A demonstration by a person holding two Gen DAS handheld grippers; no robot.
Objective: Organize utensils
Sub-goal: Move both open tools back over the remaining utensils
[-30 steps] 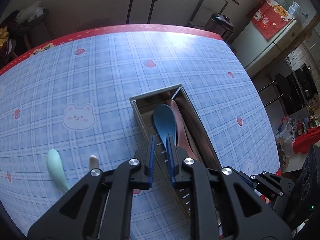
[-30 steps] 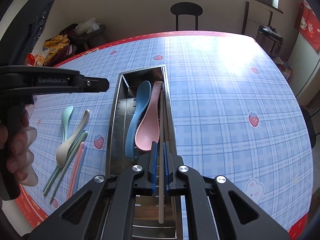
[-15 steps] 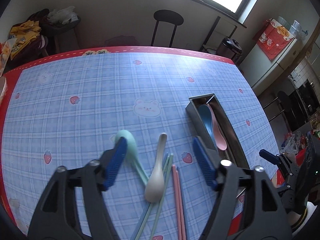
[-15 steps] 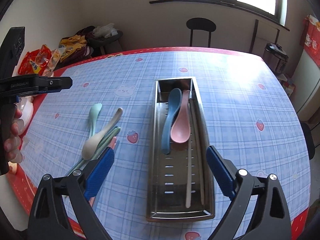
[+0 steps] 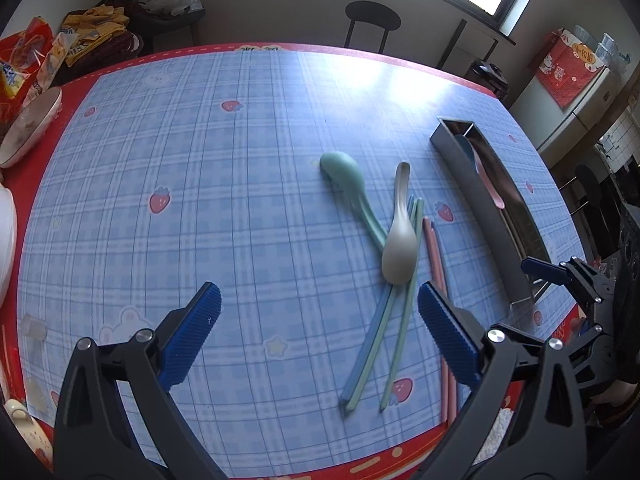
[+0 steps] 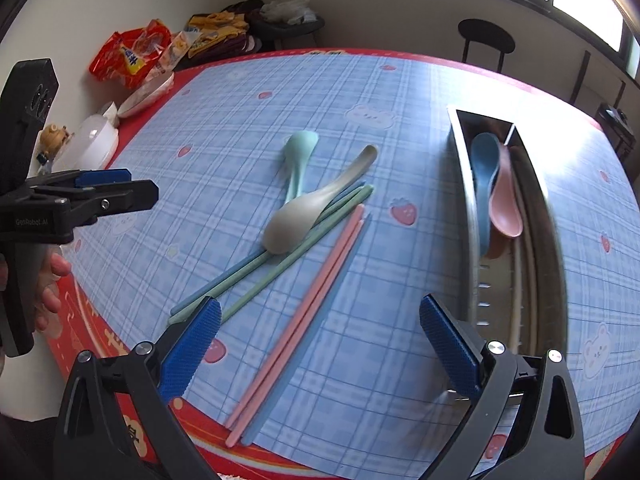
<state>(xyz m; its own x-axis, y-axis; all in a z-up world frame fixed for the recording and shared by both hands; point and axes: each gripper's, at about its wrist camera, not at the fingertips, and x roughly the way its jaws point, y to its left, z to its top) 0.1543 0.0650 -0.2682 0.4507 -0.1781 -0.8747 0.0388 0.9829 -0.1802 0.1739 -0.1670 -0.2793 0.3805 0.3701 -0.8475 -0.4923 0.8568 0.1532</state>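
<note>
- The left gripper (image 5: 318,324) and the right gripper (image 6: 320,330) both hang over the blue checked tablecloth (image 5: 200,200) with fingers spread wide and nothing between them; the jaws of each have just been opening
- The steel tray (image 6: 556,248) lies at about 2 o'clock in the right wrist view, already holding a blue spoon (image 6: 482,168), a pink spoon (image 6: 505,208) and pale chopsticks (image 6: 518,280)
- Loose on the cloth, at 12 o'clock from the right gripper: a mint spoon (image 6: 299,156), a grey spoon (image 6: 304,216) lying across the green chopsticks (image 6: 280,276), and the pink chopsticks (image 6: 304,312) nearest the fingers
- The step in hand looks like the next pick; the pink pair lies free and closest to the right gripper, so that seems the easy choice
- Line the pads square across the thin sticks, near their middle, so both are caught together and do not swing
- The grey spoon is best lifted before the green sticks it rests on, or they may scatter
</note>
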